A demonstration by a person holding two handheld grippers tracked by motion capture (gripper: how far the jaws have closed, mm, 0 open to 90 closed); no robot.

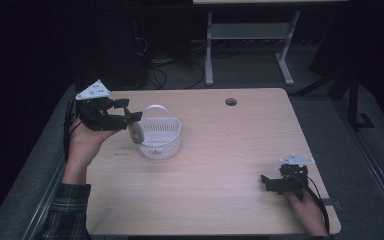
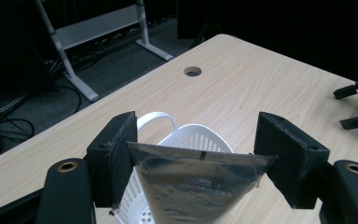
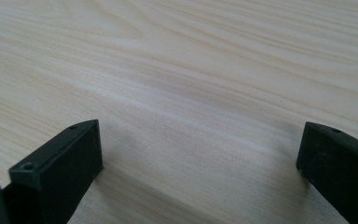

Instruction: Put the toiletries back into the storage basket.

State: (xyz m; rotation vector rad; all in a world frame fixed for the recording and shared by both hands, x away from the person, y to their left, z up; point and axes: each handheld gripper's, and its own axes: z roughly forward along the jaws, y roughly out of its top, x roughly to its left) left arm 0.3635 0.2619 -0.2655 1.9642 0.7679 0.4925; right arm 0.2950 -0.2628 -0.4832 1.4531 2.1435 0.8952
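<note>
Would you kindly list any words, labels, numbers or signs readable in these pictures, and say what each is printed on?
Silver tube held in the left tool: a few lines of small dark print, too blurred to read.
White basket: no text visible.
Table: no text visible.

**Where the three cameras sit**

The high view hangs above the near edge and looks forward and down, taking in the whole tabletop (image 1: 220, 165) plus the floor beyond. The left gripper view rides low on the left gripper (image 1: 125, 116), facing across toward the far right corner, close up on the white basket (image 2: 200, 140); both views share that basket and the cable hole (image 2: 192, 71). The right gripper view sits nearly on the wood, angled down.
</note>
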